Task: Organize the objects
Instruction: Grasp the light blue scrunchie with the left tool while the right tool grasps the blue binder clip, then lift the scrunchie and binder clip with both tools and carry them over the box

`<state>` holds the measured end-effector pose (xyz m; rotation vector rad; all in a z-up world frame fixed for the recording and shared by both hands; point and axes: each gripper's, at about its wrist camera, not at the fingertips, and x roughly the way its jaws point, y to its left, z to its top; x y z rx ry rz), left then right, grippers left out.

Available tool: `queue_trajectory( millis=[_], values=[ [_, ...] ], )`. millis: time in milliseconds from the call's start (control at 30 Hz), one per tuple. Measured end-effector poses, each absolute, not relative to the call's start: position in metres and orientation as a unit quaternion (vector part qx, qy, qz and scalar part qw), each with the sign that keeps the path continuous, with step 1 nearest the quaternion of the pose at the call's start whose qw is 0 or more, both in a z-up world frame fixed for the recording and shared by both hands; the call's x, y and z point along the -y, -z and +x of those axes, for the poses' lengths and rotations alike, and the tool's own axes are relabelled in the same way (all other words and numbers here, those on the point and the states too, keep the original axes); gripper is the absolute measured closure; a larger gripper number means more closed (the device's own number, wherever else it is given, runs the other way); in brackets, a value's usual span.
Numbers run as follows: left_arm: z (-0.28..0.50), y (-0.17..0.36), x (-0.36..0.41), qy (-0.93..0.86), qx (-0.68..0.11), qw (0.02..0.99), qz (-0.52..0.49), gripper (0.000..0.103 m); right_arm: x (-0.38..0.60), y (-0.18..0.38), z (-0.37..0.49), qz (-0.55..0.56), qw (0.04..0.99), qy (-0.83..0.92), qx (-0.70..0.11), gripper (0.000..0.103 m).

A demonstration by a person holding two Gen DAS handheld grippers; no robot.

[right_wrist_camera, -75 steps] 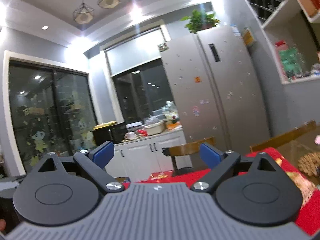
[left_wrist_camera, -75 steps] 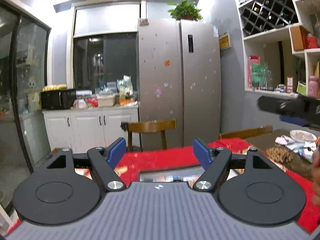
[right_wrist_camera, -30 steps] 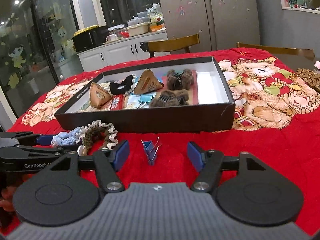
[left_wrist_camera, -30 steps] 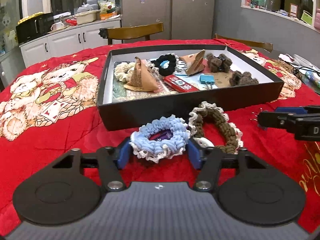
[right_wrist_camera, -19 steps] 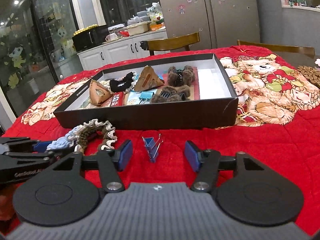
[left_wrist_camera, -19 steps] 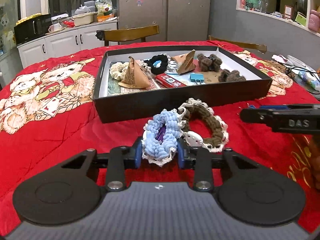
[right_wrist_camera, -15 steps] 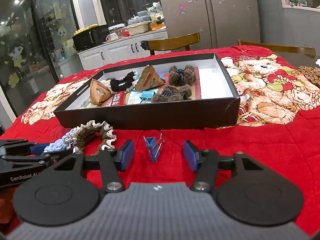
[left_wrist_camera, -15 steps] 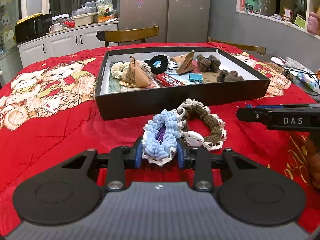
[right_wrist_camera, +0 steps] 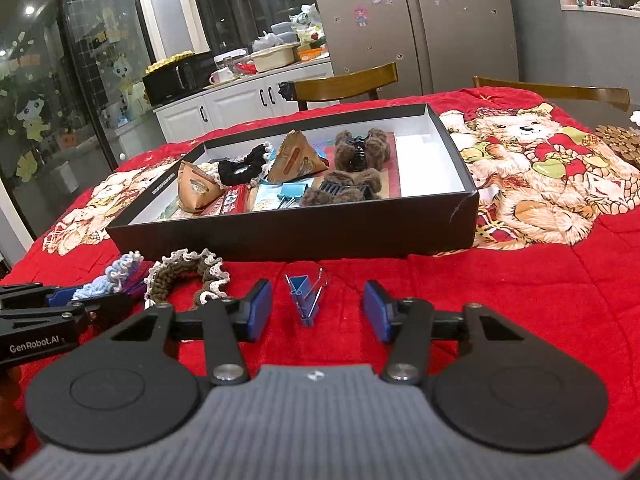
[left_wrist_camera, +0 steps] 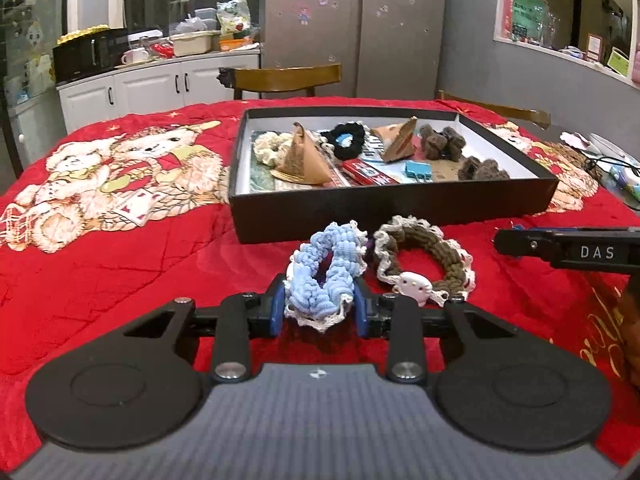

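Note:
My left gripper (left_wrist_camera: pixel 319 312) is shut on a light blue crocheted scrunchie (left_wrist_camera: pixel 326 270), squeezed between its blue pads in front of the black box (left_wrist_camera: pixel 384 210). A brown scrunchie with white trim (left_wrist_camera: pixel 424 258) lies just to its right on the red cloth. My right gripper (right_wrist_camera: pixel 316 312) is open, its pads on either side of a blue binder clip (right_wrist_camera: pixel 304 300) standing on the cloth. The box holds paper pyramids, scrunchies, brown fuzzy claw clips and a blue clip (left_wrist_camera: pixel 418 170). The left gripper and blue scrunchie (right_wrist_camera: pixel 116 276) also show at the left of the right wrist view.
A red quilt with bear prints (left_wrist_camera: pixel 120 184) covers the table. Wooden chairs (left_wrist_camera: pixel 288 78) stand at the far side. Cables and small items (left_wrist_camera: pixel 612 168) lie at the right edge. White cabinets and a fridge are behind.
Both grippers came down from looking at the room to the table. The left closed on the blue scrunchie. The right edged forward around the binder clip and narrowed slightly.

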<state>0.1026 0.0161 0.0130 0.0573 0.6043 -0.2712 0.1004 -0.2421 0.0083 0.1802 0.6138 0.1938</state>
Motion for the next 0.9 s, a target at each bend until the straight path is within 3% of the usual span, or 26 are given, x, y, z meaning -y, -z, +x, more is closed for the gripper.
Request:
queue_trajectory(
  millis=[233, 900],
  values=[
    [0.0971, -0.0181, -0.018, 0.105, -0.273, 0.956, 0.038, 0.065, 0.2443, -0.007, 0.1019, 0.092, 0.945, -0.079, -0.304, 0.081],
    [0.0932, -0.0167, -0.0175, 0.103, -0.272, 0.956, 0.025, 0.079, 0.2427, -0.007, 0.1039, 0.085, 0.947, -0.07, -0.303, 0.083]
  ],
)
